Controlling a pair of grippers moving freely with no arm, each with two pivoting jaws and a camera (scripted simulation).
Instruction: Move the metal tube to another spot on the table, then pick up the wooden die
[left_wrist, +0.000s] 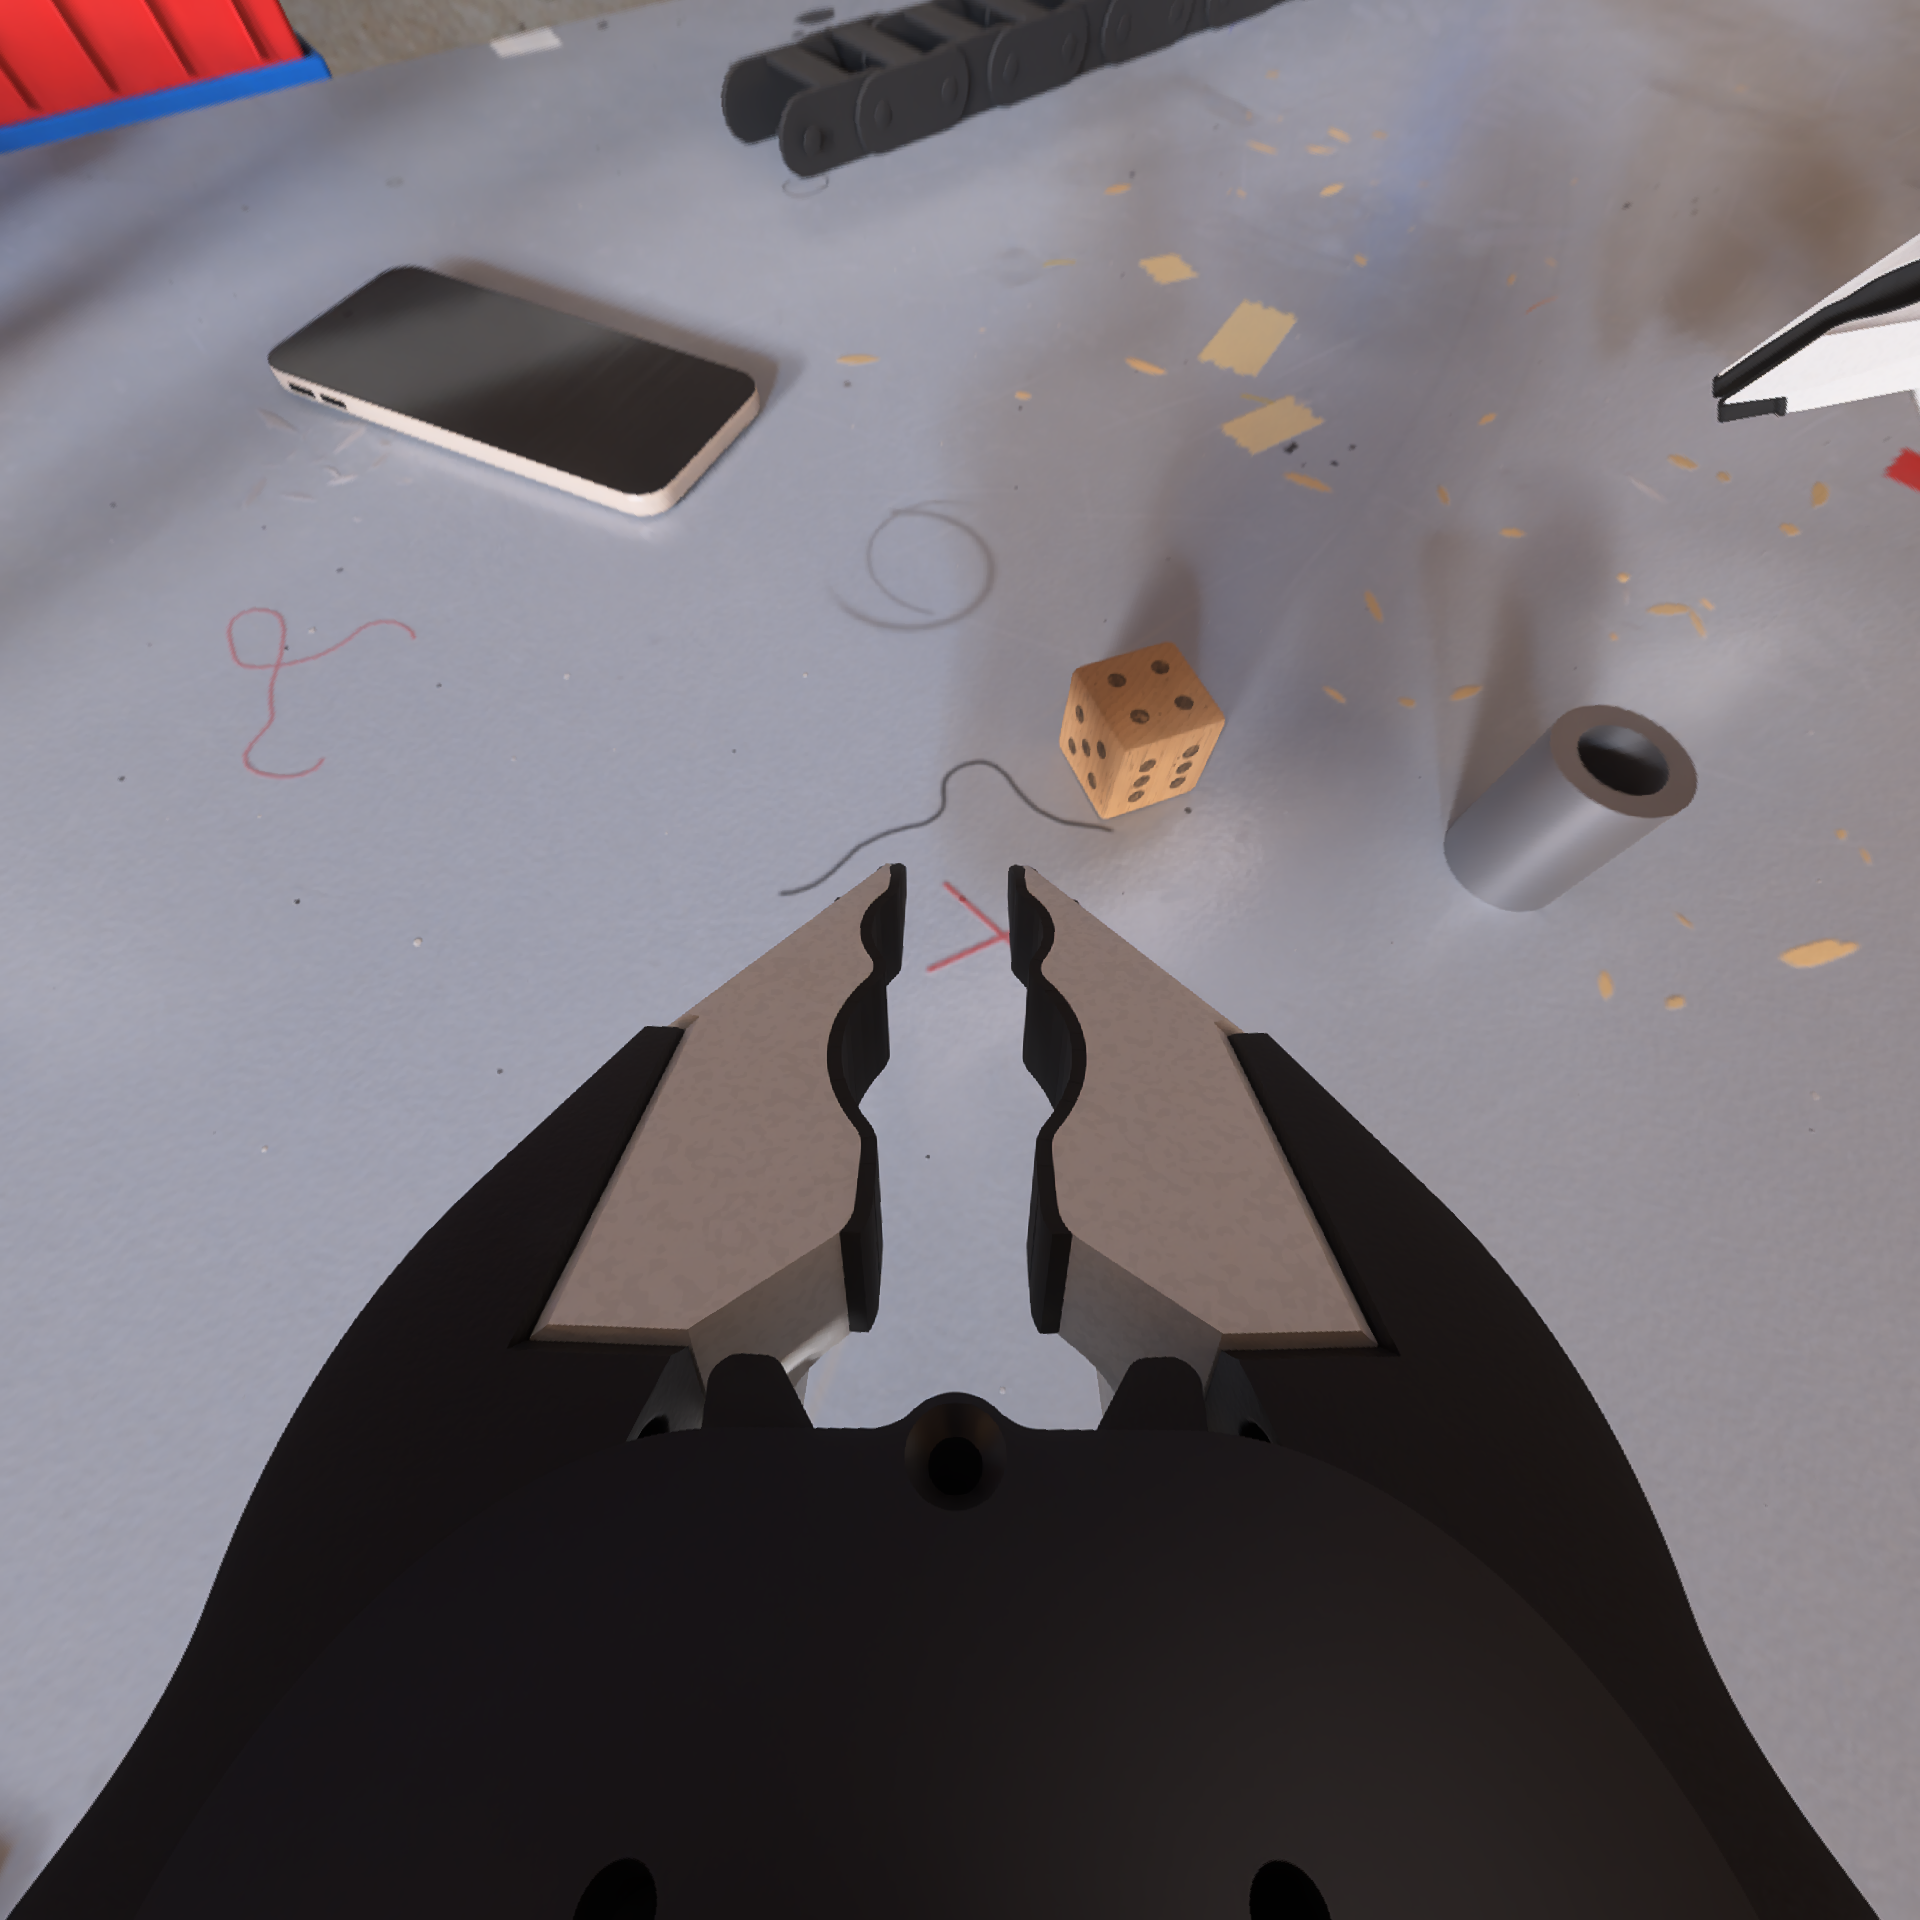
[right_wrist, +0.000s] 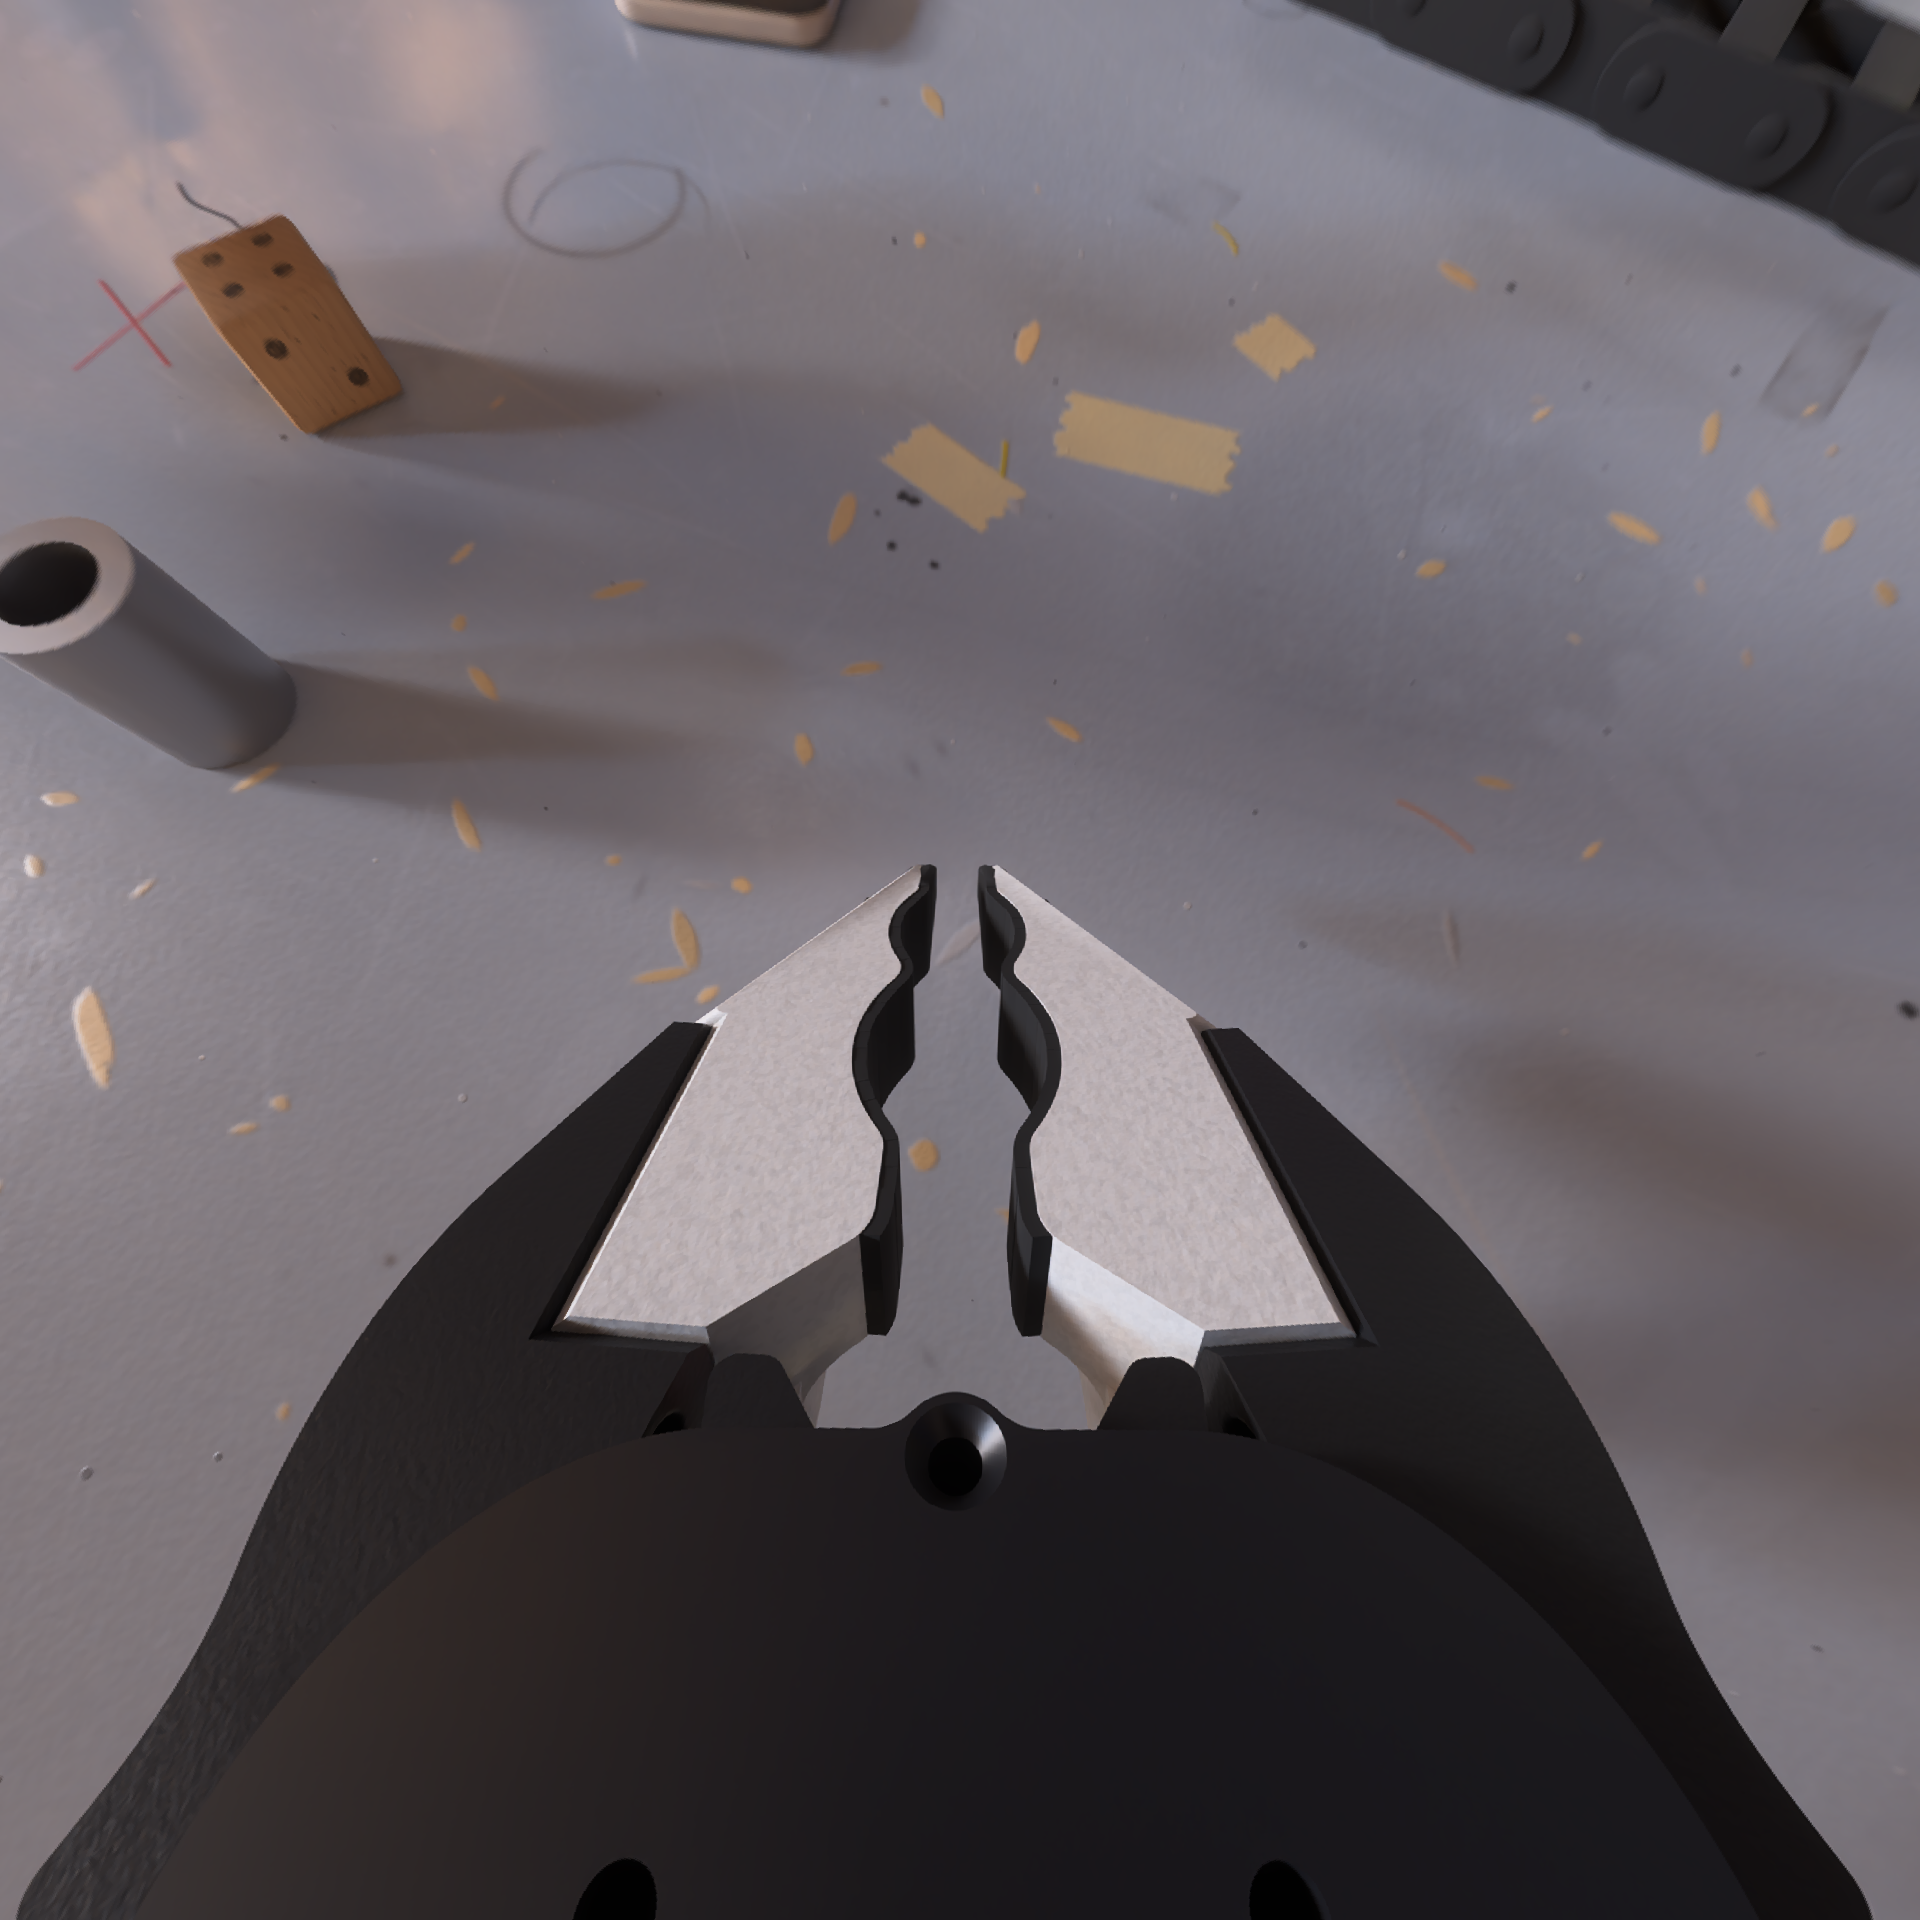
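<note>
The wooden die (left_wrist: 1141, 727) sits on the grey table, just ahead and to the right of my left gripper (left_wrist: 958, 883). The metal tube (left_wrist: 1558, 821), short and grey, stands upright to the right of the die. My left gripper is empty, its jaws nearly together with a narrow gap. My right gripper (right_wrist: 957, 883) is empty too, its tips almost touching. In the right wrist view the tube (right_wrist: 145, 655) is at the far left and the die (right_wrist: 286, 322) is beyond it. The right gripper's tip (left_wrist: 1818, 353) shows at the right edge of the left wrist view.
A phone (left_wrist: 520, 384) lies flat at the back left. A black cable chain (left_wrist: 935, 83) runs along the back and also shows in the right wrist view (right_wrist: 1714, 114). A red and blue bin (left_wrist: 135, 52) is at the far left corner. Tape scraps (right_wrist: 1148, 442), wood chips and pen marks lie on the table.
</note>
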